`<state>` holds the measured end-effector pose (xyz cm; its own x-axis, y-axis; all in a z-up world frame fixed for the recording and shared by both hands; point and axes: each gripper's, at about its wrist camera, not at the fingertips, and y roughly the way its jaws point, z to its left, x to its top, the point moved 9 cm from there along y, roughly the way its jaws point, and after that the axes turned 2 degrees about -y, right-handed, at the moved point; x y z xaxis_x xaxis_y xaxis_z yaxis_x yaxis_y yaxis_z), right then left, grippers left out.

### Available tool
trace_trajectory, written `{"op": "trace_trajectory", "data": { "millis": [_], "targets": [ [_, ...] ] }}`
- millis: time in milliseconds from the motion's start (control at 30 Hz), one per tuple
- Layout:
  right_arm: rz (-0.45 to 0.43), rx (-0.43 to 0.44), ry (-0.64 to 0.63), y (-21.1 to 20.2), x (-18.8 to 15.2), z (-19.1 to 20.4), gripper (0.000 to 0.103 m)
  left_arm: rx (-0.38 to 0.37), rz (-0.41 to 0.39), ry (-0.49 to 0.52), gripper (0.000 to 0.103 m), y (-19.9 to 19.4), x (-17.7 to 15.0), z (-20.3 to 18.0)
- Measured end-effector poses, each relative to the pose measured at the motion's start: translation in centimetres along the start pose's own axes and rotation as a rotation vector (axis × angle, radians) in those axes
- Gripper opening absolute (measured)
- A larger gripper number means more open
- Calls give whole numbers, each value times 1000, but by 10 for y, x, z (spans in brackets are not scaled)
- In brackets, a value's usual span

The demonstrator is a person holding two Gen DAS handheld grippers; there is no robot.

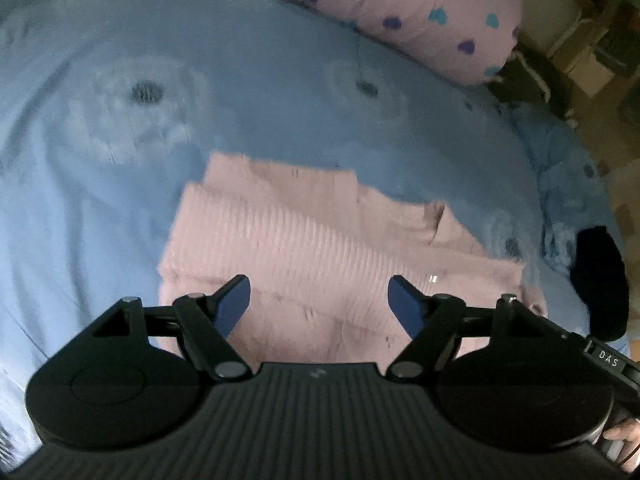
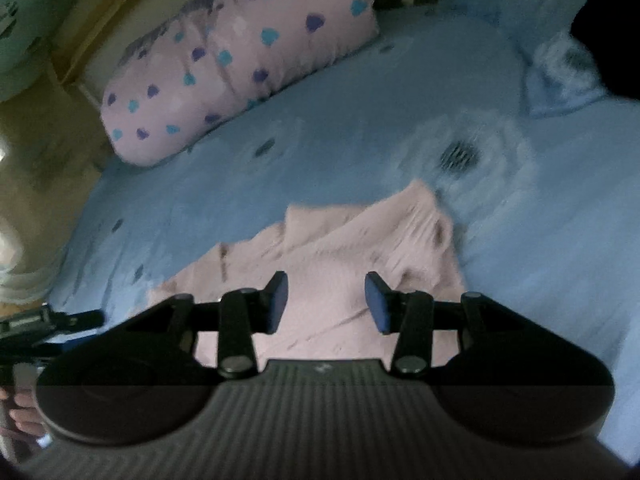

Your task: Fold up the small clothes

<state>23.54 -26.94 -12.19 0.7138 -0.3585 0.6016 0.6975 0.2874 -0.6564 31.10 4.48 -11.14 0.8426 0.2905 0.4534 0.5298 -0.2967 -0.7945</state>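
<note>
pink knit garment point(image 1: 304, 248): ribbed, partly folded, lying on the blue bedsheet point(image 1: 260, 92); in the left wrist view it fills the centre toward 6 o'clock, in the right wrist view point(image 2: 344, 256) it lies centre-low, with a folded corner pointing to 1 o'clock.
left gripper point(image 1: 320, 306): blue-padded fingers point(image 1: 234, 304) spread wide, nothing between them, above the garment's near edge; contact with the cloth cannot be told.
right gripper point(image 2: 326, 304): pads point(image 2: 378, 306) apart, nothing pinched, over the garment's near part.
bedsheet: light blue with pale flower prints and dark centres point(image 2: 460, 156); image blurred.
pillow point(image 1: 400, 12): pink with purple and teal hearts, at 1 o'clock in the left view, at 11 o'clock point(image 2: 240, 60) in the right view, well apart from the garment.
dark object point(image 1: 600, 280): black, at 3 o'clock in the left view, near the garment's right edge; identity unclear.
</note>
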Motion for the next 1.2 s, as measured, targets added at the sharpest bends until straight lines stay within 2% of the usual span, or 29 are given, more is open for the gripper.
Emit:
{"op": "trace_trajectory", "data": {
  "millis": [100, 200, 233, 300, 400, 633, 933, 1000, 1067, 1200],
  "targets": [
    [37, -6, -4, 15, -13, 3, 46, -1, 57, 25, 76, 20, -19, -5],
    [84, -3, -11, 31, -23, 5, 46, 21, 86, 101, 64, 36, -33, -10],
    [97, -4, -19, 36, -27, 6, 46, 31, 90, 123, 62, 42, -37, -11],
    [113, -6, -37, 43, -32, 6, 46, 54, 90, 145, 50, 53, -40, -11],
    [116, -4, -56, 54, -32, 8, 46, 87, 82, 159, 45, 65, -37, -9],
    [101, 23, -97, 71, -11, 21, 46, 84, 20, 183, 45, 73, -5, -23],
    [16, 13, -90, 93, 36, 27, 46, 128, -74, 237, 47, 85, 54, -45],
    [-2, 6, -91, 94, 46, 26, 46, 129, -80, 253, 52, 82, 60, -49],
    [-26, 7, -89, 92, 55, 22, 46, 133, -91, 262, 65, 76, 64, -50],
    [-66, 10, -61, 81, 66, 8, 46, 151, -101, 302, 69, 64, 64, -44]
  ]
}}
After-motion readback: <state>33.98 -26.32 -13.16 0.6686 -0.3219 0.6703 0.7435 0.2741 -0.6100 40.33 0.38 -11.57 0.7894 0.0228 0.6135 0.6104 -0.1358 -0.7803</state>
